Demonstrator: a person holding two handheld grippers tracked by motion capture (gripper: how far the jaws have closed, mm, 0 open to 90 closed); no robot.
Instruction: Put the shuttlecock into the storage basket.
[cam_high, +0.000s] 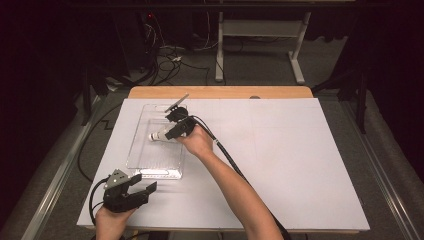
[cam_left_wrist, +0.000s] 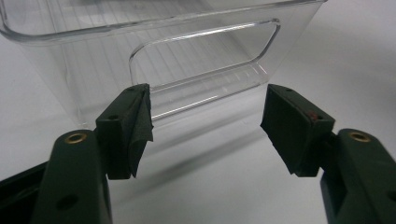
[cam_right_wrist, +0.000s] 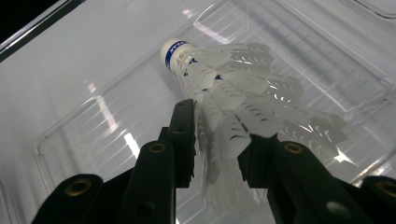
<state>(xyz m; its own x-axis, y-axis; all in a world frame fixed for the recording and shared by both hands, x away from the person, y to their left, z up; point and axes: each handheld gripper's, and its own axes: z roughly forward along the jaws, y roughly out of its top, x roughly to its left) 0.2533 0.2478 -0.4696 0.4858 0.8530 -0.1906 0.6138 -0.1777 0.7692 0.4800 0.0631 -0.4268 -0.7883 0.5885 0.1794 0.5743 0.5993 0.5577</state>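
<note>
A clear plastic bin (cam_high: 150, 172) lies on the white sheet left of centre. My right gripper (cam_high: 169, 133) reaches over it from the right, shut on a white shuttlecock (cam_high: 157, 135) by its feather skirt. In the right gripper view the shuttlecock (cam_right_wrist: 233, 93) points its blue-banded cork away from the jaws, over the bin's ribbed floor (cam_right_wrist: 93, 140). My left gripper (cam_high: 147, 187) rests near the table's front left corner, open, nothing between its pads. In the left gripper view its jaws face the bin's near wall (cam_left_wrist: 201, 60) with the handle cut-out, a short gap away.
The white sheet (cam_high: 280, 150) covers a wooden table. The right gripper's cable (cam_high: 227, 155) runs along the forearm toward the front edge. Beyond the table, on the dark floor, are cables and a white desk frame (cam_high: 260, 40).
</note>
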